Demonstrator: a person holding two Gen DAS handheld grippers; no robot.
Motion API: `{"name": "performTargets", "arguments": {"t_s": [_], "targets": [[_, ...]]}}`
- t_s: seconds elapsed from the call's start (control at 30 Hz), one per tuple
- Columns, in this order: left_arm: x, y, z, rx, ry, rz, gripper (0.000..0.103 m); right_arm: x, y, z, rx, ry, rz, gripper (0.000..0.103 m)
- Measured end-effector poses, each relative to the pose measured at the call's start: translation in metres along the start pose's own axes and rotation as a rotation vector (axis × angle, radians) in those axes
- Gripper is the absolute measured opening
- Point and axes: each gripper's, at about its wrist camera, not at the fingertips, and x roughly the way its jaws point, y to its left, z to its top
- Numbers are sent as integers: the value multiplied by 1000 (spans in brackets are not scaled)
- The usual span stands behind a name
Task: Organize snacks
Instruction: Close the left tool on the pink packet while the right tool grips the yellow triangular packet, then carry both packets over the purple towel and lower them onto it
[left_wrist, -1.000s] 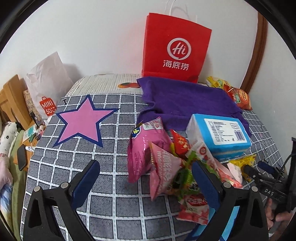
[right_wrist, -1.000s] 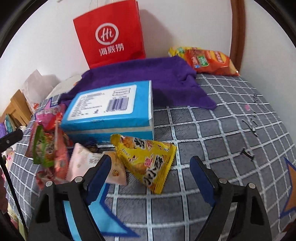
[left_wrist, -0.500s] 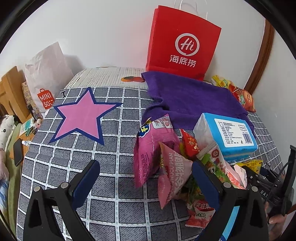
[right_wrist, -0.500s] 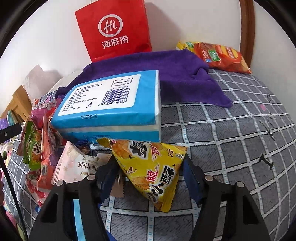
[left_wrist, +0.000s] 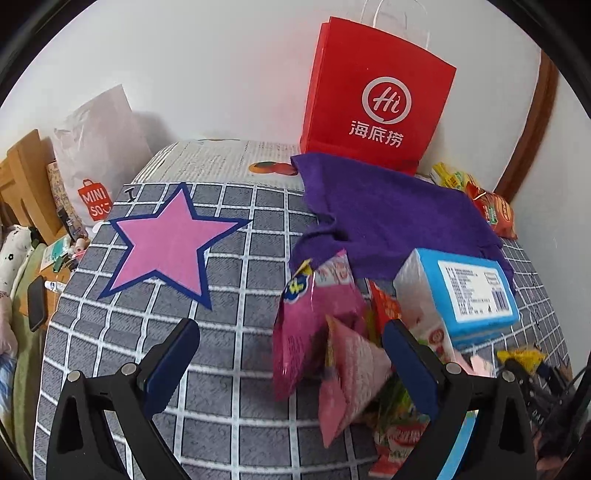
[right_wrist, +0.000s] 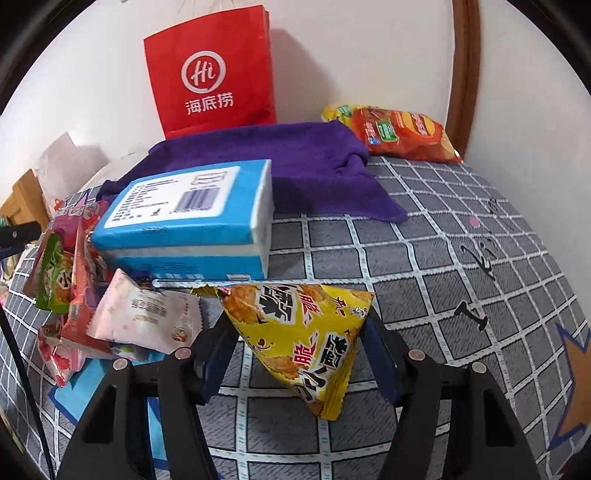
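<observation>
Yellow triangular snack packet (right_wrist: 295, 339), pinched by the right tool (right_wrist: 295, 332) above the checked tabletop (right_wrist: 424, 258), hides both pads; the left tool (left_wrist: 291, 354) stands spread, its right finger (left_wrist: 410, 365) covering the snack pile (left_wrist: 332, 332).

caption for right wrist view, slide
Right hand-held gripper shut on yellow snack packet, blue tissue pack behind.

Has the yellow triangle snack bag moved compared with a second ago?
Yes. In the right wrist view the yellow snack bag no longer lies flat beside the blue tissue pack; the right gripper has closed on it.
</observation>
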Motion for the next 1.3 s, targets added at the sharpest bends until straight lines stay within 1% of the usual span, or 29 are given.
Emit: {"name": "performTargets", "arguments": {"t_s": [0.1, 0.27, 0.37, 0.47, 0.5, 0.53, 0.6, 0.63, 0.73, 0.93, 1.3], "targets": [[11, -2, 8, -2, 9, 12, 100, 7, -4, -1, 21, 11, 5, 65], [32, -4, 17, -7, 46, 4, 99, 13, -12, -2, 60, 36, 19, 65], [46, -7, 19, -10, 84, 12, 92, 15, -14, -2, 70, 44, 24, 65], [57, -9, 19, -13, 117, -3, 90, 16, -12, -2, 60, 47, 12, 65], [59, -9, 18, -11, 123, -2, 84, 16, -12, -1, 57, 49, 9, 65], [61, -10, 17, -11, 129, -3, 81, 16, -11, -1, 54, 50, 6, 65], [65, -10, 15, -24, 141, -36, 59, 16, -11, -2, 52, 51, 4, 65], [65, -10, 15, -30, 149, -47, 58, 16, -11, -1, 53, 51, 6, 65], [61, -10, 14, -23, 140, -45, 55, 15, -11, -2, 57, 47, 10, 65], [38, -2, 14, -42, 112, -76, 54, 4, -8, -3, 43, 32, -9, 65], [-31, 6, 24, -57, 14, -129, 54, -46, -13, 9, 106, 0, 2, 65]]}}
